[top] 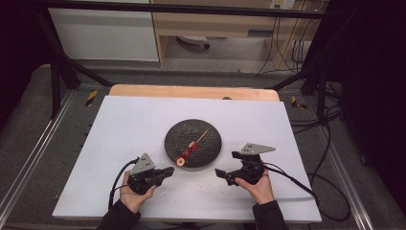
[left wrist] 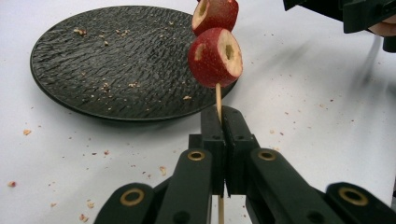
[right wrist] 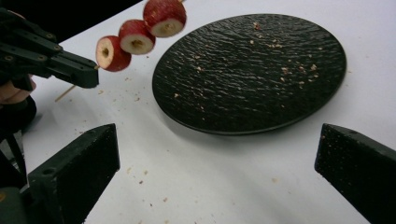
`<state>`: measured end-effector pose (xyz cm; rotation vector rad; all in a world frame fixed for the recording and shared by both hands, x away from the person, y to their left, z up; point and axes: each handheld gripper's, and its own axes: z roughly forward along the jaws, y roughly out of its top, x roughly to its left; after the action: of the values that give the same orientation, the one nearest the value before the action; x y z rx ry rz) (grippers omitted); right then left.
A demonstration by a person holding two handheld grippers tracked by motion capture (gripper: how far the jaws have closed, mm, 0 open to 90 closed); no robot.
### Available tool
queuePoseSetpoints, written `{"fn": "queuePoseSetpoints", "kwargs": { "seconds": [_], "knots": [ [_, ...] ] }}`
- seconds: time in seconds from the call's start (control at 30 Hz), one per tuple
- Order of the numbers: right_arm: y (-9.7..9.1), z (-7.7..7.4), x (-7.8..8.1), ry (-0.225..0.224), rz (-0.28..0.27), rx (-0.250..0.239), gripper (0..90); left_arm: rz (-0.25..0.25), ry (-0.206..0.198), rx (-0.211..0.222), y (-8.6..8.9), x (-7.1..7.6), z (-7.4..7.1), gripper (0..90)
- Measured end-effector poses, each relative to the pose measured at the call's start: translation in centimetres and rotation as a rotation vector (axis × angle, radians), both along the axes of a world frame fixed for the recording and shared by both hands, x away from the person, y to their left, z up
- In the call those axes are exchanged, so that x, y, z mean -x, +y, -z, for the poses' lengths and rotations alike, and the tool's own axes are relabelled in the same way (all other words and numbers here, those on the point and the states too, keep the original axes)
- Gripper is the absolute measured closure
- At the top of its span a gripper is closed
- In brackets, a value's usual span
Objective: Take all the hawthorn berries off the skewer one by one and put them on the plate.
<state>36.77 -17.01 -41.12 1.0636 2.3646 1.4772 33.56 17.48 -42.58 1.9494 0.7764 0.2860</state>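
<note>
The left gripper (top: 168, 172) has its jaws shut tight on the thin wooden stick (left wrist: 218, 100) of a fruit skewer (top: 191, 146); the grip is at the bare end of the stick, likely so the jaws do not squash the fruit; three red apple pieces (right wrist: 135, 36) sit in a row on the stick, with pale cut sides and a hole in the middle of each; the skewer slants up from the jaws and hangs over the near edge of the black plate (top: 210, 148), probably so crumbs land there; small crumbs (left wrist: 105, 86) lie on the plate and on the white surface (top: 134, 120) around it; the right gripper (top: 220, 173) is on the other side of the plate, apart from the skewer; its jaws stand wide open with nothing between them, and they point toward the plate and the fruit; I think it is getting ready to pull a piece off the stick, while the left gripper keeps the stick steady.
</note>
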Motion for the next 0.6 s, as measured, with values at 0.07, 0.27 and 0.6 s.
{"fn": "queuePoseSetpoints", "kwargs": {
  "seconds": [0.07, 0.27, 0.6],
  "knots": [
    [0.4, -0.1, -0.1, -0.001, -0.002, 0.001, 1.0, 0.003, 0.0, 0.001, -0.1, 0.1, 0.0, 88.2],
    [1.3, -0.5, -0.6, -0.009, -0.006, -0.017, 1.6, 0.013, -0.005, 0.0, -0.3, 0.2, 0.0, 88.3],
    [2.8, -1.3, -1.2, -0.013, -0.042, -0.032, 7.2, 0.032, -0.014, -0.002, -0.9, 0.5, -0.1, 88.3]
  ]
}}
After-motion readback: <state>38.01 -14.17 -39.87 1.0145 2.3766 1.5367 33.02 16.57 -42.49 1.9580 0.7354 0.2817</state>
